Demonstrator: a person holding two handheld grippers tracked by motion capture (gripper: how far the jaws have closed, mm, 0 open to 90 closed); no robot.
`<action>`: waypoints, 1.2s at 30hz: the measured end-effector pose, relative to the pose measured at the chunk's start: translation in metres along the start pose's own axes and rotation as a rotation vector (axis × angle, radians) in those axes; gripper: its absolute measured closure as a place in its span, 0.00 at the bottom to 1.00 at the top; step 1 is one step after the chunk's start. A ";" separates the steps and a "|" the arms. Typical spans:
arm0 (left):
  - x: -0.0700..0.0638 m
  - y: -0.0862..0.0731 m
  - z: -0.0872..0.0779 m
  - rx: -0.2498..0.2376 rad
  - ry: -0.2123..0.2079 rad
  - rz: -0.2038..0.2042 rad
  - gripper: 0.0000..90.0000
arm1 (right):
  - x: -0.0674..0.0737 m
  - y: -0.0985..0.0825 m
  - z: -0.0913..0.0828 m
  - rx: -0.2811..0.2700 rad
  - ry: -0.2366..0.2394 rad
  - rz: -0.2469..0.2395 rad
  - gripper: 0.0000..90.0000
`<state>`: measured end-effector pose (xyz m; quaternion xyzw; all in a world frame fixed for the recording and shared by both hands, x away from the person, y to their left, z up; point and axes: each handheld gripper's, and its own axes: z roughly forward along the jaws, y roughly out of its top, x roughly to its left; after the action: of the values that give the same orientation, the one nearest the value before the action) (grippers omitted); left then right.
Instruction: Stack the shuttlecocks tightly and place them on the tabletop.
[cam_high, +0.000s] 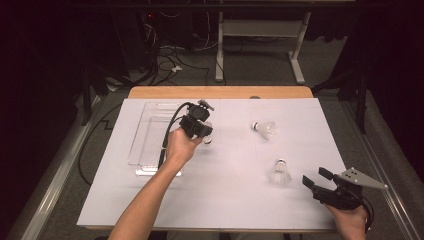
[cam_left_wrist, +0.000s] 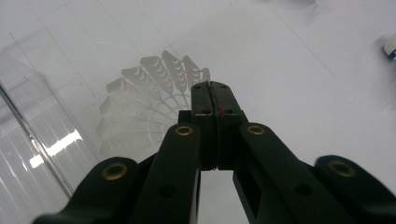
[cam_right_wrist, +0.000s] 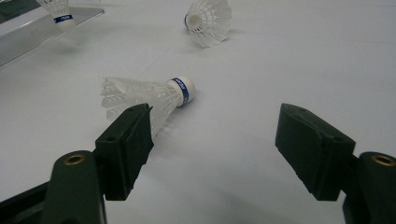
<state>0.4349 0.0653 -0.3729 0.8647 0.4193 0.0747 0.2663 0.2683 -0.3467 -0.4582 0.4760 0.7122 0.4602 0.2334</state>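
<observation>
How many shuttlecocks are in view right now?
3: one held in the shut left gripper beside the clear tray, shuttlecock; one lying mid-table; one lying near the open right gripper.

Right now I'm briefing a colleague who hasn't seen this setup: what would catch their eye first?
Probably the left gripper, shut on the feather skirt of a white feathered shuttlecock beside the clear plastic tray at the table's left. Next, two more white shuttlecocks lie loose on the pale tabletop: one toward the far right, one nearer. The right gripper waits open just beside the nearer one.
</observation>
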 end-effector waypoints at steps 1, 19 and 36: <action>-0.001 0.001 0.001 0.000 0.005 0.006 0.99 | 0.000 0.000 0.000 0.000 0.000 0.000 0.31; 0.010 0.005 0.019 0.035 0.055 -0.009 0.99 | 0.001 0.000 0.000 0.002 -0.005 -0.007 0.31; 0.021 0.008 0.028 0.043 0.074 -0.033 0.99 | 0.001 0.000 0.000 0.005 -0.003 -0.009 0.31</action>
<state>0.4632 0.0663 -0.3945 0.8599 0.4445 0.0931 0.2332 0.2682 -0.3458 -0.4581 0.4741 0.7151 0.4567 0.2352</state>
